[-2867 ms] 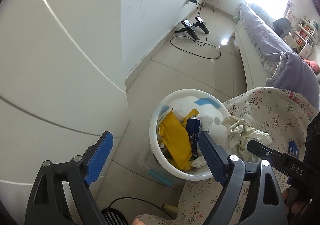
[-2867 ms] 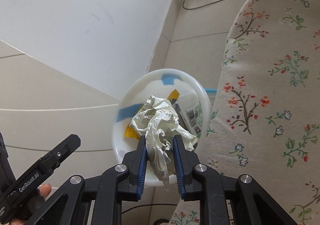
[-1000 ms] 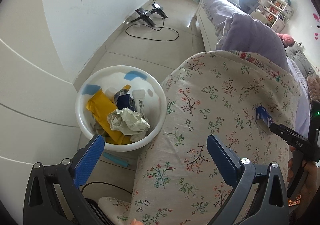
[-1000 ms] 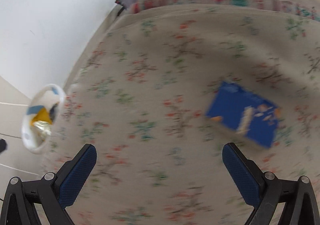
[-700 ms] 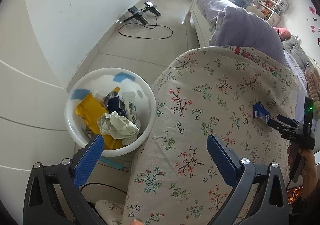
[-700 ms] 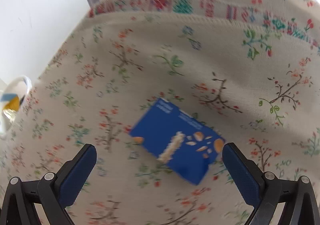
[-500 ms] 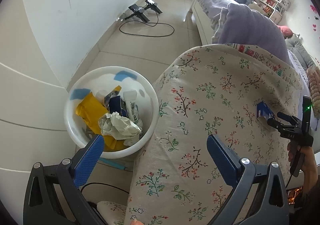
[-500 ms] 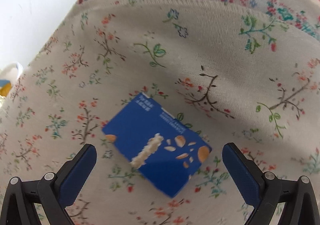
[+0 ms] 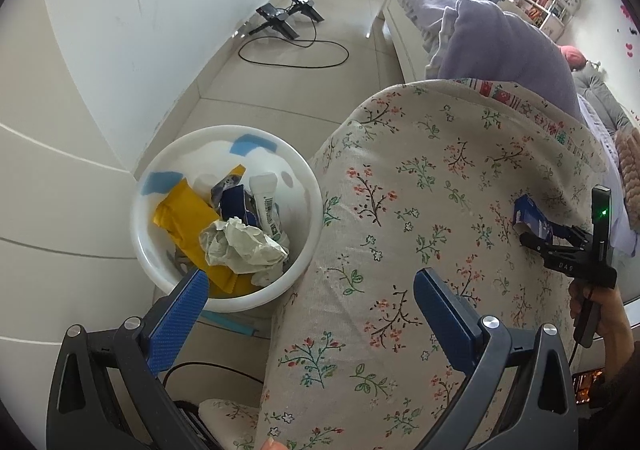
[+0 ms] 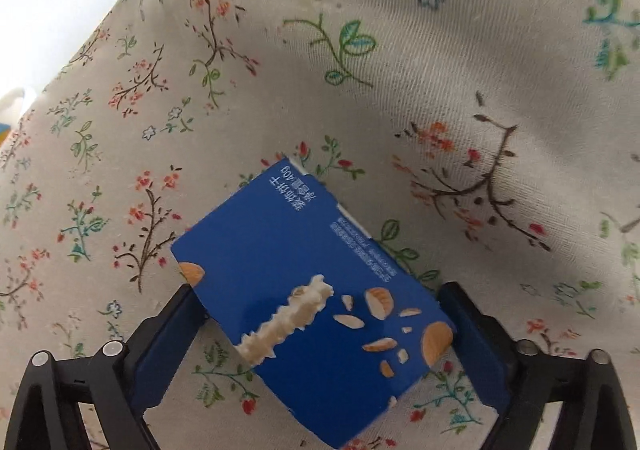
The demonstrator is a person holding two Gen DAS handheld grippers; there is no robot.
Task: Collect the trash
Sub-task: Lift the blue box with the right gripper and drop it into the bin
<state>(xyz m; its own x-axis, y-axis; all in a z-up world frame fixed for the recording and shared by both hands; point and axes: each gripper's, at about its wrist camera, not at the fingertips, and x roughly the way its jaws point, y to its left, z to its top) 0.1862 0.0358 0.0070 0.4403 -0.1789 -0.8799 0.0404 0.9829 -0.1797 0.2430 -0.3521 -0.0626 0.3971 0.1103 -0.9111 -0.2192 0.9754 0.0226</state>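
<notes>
The step in hand is judged to be the pick-up of a blue snack box [image 10: 316, 314], which lies flat on the floral bedcover [image 10: 400, 70], well apart from the white waste bin [image 9: 160, 262] on the floor beside the bed. The right gripper [image 10: 320, 334] is set astride the box and its jaws are closing, the box between them; firm pad contact cannot yet be confirmed. The left gripper [image 9: 308, 302] is held wide open and empty between bin and bed edge. The bin is already loaded with crumpled paper [image 9: 240, 246] and a yellow wrapper [image 9: 184, 218]. Next, a secure clamp across the box is called for, then a lift and a carry to the bin
</notes>
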